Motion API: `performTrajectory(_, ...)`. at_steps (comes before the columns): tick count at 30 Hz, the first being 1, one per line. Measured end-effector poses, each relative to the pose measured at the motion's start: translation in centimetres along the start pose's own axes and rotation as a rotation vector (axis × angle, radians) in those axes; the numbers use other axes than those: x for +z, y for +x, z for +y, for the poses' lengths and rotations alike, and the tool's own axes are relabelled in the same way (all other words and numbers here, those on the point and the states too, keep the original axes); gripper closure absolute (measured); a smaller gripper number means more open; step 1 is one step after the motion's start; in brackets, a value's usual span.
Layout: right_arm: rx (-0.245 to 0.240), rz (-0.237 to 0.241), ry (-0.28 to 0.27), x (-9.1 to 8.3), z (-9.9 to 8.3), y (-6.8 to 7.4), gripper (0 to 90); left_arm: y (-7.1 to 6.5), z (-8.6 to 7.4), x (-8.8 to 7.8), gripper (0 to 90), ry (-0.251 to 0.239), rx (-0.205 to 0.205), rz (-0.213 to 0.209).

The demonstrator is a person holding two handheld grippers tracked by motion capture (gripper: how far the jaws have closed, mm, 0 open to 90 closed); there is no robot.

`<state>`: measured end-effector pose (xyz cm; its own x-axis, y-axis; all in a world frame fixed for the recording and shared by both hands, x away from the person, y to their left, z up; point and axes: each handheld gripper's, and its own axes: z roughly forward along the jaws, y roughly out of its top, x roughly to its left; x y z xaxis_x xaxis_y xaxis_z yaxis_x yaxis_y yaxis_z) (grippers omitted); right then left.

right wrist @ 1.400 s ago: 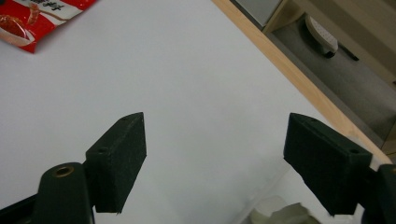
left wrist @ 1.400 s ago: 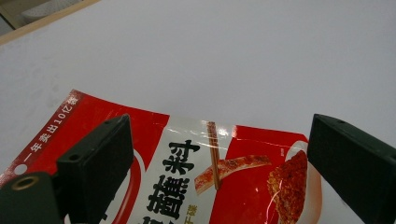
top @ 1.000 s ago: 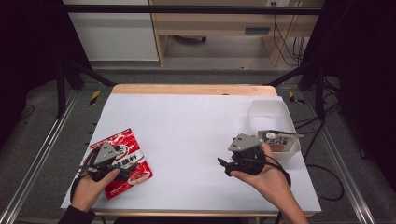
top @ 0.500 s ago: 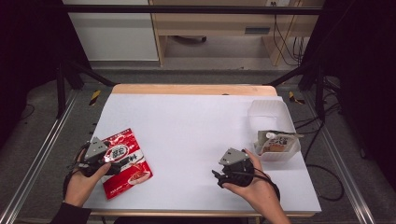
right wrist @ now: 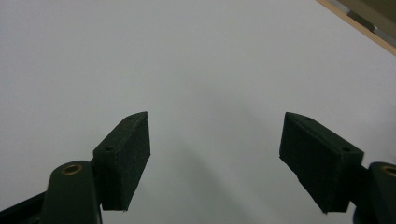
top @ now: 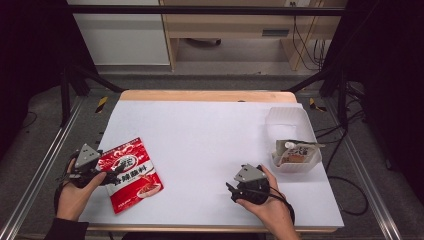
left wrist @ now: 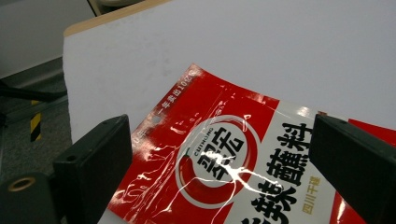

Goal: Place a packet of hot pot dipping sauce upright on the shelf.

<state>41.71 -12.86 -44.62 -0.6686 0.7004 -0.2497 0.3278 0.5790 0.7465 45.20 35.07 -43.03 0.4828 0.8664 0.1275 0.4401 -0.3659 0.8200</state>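
The left gripper (top: pixel 107 170) is positioned at the near left corner of the bench (top: pixel 210 130), held in the person's left hand (top: pixel 75 192). Its jaws stand wide apart with nothing clamped; in the left gripper view they frame the upper part of the red seasoning packet (left wrist: pixel 219 158) from either side without pressing on it. The left gripper is therefore released.

The red seasoning packet lies flat on the white bench surface, just inside the left edge and near the near edge, its long axis angled toward the near right. It carries a round white emblem with a chilli motif and black characters on a white panel. The glossy film shows creases and glare.

The right gripper (top: pixel 231 190) rests low over the bench close to the near edge, right of centre, held in the person's right hand (top: pixel 270 207). In the right gripper view both black pads (right wrist: pixel 123 161) stand well apart over bare white surface, with nothing between them. The jaws have just been closing slightly, yet remain released.

A clear plastic tray (top: pixel 287 117) sits at the right edge of the bench. A second sachet (top: pixel 295 150), white with a red-brown print, lies in the tray's near end. The tray is well apart from the red seasoning packet, and the right gripper is near the tray's near corner without touching it.
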Motion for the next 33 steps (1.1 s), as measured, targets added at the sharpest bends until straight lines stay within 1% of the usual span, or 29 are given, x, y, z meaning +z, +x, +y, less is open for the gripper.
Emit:
performTrajectory(3, 0.017, 0.004, -0.004, 0.1, -0.2, -0.2, 24.8, 0.4, -0.4, -0.2, 5.9, 0.009, -0.002, 0.017)
performTrajectory(4, 0.015, 0.001, 0.002, 0.1, -0.2, -0.2, 24.8, 0.5, -0.6, -0.2, 5.9, 0.011, -0.011, 0.021)
performTrajectory(7, 0.010, 0.004, 0.004, 0.1, -0.3, -0.1, 24.7, 1.0, -1.1, -0.5, 5.9, 0.023, -0.016, 0.033)
performTrajectory(8, 0.008, 0.005, 0.002, 0.1, -0.3, 0.0, 24.8, 1.2, -1.3, -0.5, 5.9, 0.022, -0.024, 0.035)
performTrajectory(10, 0.001, 0.007, 0.000, 0.0, -0.3, 0.1, 24.8, 1.6, -1.7, -0.6, 6.0, 0.035, -0.029, 0.045)
performTrajectory(15, -0.012, 0.010, 0.012, 0.1, -0.5, 0.2, 24.8, 2.6, -2.4, -0.4, 6.3, 0.049, -0.046, 0.061)
performTrajectory(18, -0.013, 0.015, 0.013, 0.2, -0.5, 0.3, 24.7, 3.3, -3.0, 0.0, 7.7, 0.070, -0.050, 0.061)
performTrajectory(20, -0.018, 0.013, 0.016, 0.2, -0.5, 0.4, 24.7, 3.6, -3.2, 0.2, 8.8, 0.083, -0.047, 0.054)
performTrajectory(23, -0.022, 0.017, 0.020, 0.4, -0.5, 0.5, 24.7, 4.1, -3.1, 0.4, 9.9, 0.082, -0.058, 0.039)
performTrajectory(26, -0.023, 0.021, 0.025, 0.6, -0.5, 0.6, 24.7, 4.5, -2.9, 0.8, 12.3, 0.086, -0.050, 0.019)
performTrajectory(27, -0.027, 0.020, 0.029, 0.6, -0.4, 0.6, 24.6, 4.7, -2.9, 0.9, 12.5, 0.092, -0.043, 0.011)
performTrajectory(29, -0.030, 0.024, 0.034, 0.7, -0.4, 0.7, 24.5, 5.2, -2.8, 1.2, 12.7, 0.094, -0.049, 0.000)
performTrajectory(30, -0.035, 0.025, 0.037, 0.8, -0.4, 0.8, 24.5, 5.7, -2.8, 1.5, 12.9, 0.097, -0.044, -0.009)
performTrajectory(31, -0.036, 0.027, 0.037, 0.8, -0.4, 0.8, 24.5, 6.0, -2.9, 1.6, 13.1, 0.099, -0.047, -0.014)
performTrajectory(33, -0.036, 0.027, 0.038, 0.9, -0.4, 0.8, 24.5, 6.5, -3.0, 2.0, 13.7, 0.106, -0.059, -0.040)
